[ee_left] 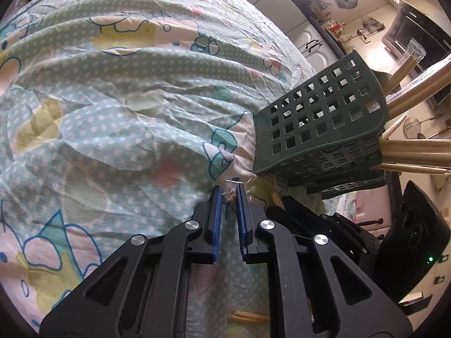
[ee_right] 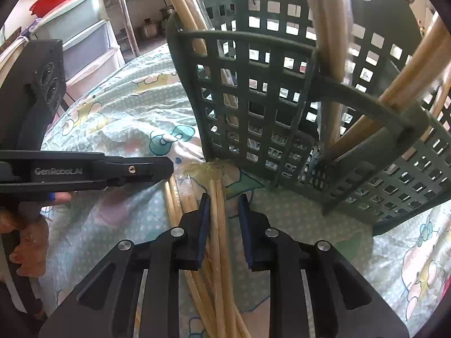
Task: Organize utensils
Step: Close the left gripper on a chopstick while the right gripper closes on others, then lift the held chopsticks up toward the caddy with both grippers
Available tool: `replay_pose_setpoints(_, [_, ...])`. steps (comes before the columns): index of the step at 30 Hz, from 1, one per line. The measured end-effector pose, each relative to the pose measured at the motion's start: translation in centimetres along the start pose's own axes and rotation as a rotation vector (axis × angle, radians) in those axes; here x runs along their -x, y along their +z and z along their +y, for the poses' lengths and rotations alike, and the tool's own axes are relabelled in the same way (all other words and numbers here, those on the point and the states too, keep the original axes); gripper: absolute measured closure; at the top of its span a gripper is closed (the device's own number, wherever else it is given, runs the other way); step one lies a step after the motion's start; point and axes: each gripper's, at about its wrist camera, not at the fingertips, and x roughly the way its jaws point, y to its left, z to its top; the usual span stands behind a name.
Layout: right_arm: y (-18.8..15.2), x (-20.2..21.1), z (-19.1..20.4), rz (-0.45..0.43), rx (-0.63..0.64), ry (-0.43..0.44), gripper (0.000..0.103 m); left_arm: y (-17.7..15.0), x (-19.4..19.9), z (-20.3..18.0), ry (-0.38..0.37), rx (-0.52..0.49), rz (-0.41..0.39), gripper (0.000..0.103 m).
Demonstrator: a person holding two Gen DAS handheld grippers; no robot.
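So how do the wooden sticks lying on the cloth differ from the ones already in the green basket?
The loose wooden sticks lie flat on the patterned cloth, one end in crinkled clear wrap; the sticks in the green lattice plastic basket lean upright above its rim. The loose ones pass between the right tool's open fingers; nothing grips the basket ones. Both are pale, long and slender.

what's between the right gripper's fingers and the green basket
In the right wrist view, wooden chopsticks run up between the right gripper fingers, ending in crinkled clear wrapping at the foot of the basket. Only patterned cloth lies beneath.
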Motion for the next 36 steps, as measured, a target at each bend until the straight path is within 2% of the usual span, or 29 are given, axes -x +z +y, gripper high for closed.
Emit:
replay_pose_setpoints(5, [0.1, -0.3, 0.1, 0.004, -0.004, -0.01, 0.084, -0.2, 0.4, 0.4, -0.019, 0.002, -0.006, 0.1])
replay_pose_setpoints(7, [0.1, -0.4, 0.2, 0.004, 0.001, -0.02, 0.09, -0.3, 0.6, 0.5, -0.023, 0.002, -0.009, 0.101])
replay_pose_setpoints(9, [-0.1, -0.3, 0.1, 0.0, -0.008, -0.015, 0.092, -0.4, 0.9, 0.7, -0.027, 0.006, -0.014, 0.101])
replay_pose_setpoints(15, [-0.6, 0.7, 0.0, -0.02, -0.02, 0.002, 0.092, -0.8, 1.9, 0.8, -0.031, 0.004, -0.034, 0.101])
replay_pose_setpoints(21, [-1.2, 2.7, 0.2, -0.06, -0.017, 0.018, 0.092, -1.1, 3.9, 0.6, -0.039, -0.016, -0.087, 0.101])
replay_pose_setpoints(29, [-1.4, 6.1, 0.1, -0.129, -0.022, 0.057, 0.092, -1.4, 7.3, -1.9, -0.051, -0.095, -0.17, 0.102])
replay_pose_setpoints(36, [-1.6, 9.9, 0.3, -0.207, -0.024, 0.085, 0.092, -1.9, 9.9, -5.2, -0.105, -0.177, -0.22, 0.102])
